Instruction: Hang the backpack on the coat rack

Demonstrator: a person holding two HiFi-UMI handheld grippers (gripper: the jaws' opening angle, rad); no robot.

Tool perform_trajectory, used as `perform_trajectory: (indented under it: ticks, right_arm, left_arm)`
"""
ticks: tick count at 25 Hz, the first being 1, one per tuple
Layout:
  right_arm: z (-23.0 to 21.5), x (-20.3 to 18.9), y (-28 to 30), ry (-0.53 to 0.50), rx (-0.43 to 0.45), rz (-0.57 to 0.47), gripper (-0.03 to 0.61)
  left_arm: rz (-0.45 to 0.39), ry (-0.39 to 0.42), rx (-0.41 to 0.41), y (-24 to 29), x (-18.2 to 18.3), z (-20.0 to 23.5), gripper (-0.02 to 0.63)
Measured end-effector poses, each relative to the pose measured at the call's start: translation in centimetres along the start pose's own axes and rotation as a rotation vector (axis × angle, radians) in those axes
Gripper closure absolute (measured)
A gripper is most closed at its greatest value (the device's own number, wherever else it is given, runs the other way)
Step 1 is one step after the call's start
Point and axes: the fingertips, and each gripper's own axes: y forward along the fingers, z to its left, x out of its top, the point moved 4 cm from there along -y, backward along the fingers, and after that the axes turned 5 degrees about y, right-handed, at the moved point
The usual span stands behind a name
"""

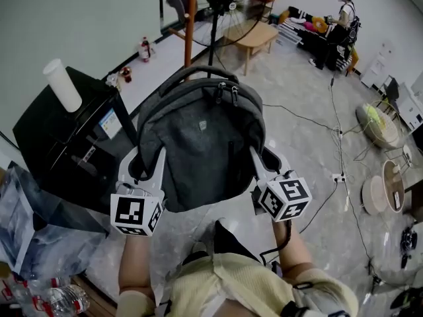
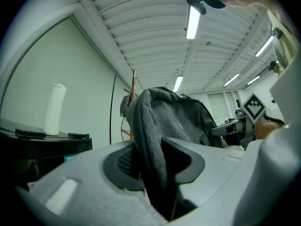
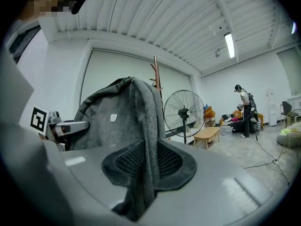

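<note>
Pale floor (image 1: 297,144) w/ floor fan (image 1: 221,2) & coat rack (image 1: 190,18) beyond: grey backpack (image 1: 201,134) held upright in mid-air, left tool (image 1: 149,162) & right tool (image 1: 260,164) each clamped on its side fabric.

Long white ceiling tube lights (image 2: 192,21) glare; light even, shadows soft. Gripper views bulge, corners dark, foregrounds blurred; the dark grey fabric backpack (image 1: 198,144) looks sharp.

The grey backpack (image 1: 201,144) is held upright in the air, clamped at its left and right side edges, its top handle (image 1: 198,71) arched upward. The brown wooden coat rack (image 1: 190,18) stands upright beyond it, well apart.
</note>
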Motion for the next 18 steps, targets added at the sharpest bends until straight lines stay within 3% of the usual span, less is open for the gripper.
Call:
perform_trajectory:
  ticks: [4, 13, 18]
  right_arm:
    - [-2.6, 0.8, 3.0, 0.020, 0.025, -0.012, 0.506]
    - [-7.1, 3.0, 10.4, 0.025, 0.146, -0.031, 0.508]
    - [-8.9, 3.9, 15.1, 0.017, 0.186, -0.037, 0.509]
  left_arm:
    - [0.046, 0.036, -0.035, 3.2, 0.0, 0.2, 0.502]
    - [0.060, -0.090, 0.139, 11.0, -0.3, 2.9, 0.518]
    - [0.068, -0.086, 0.212, 15.3, -0.3, 4.8, 0.520]
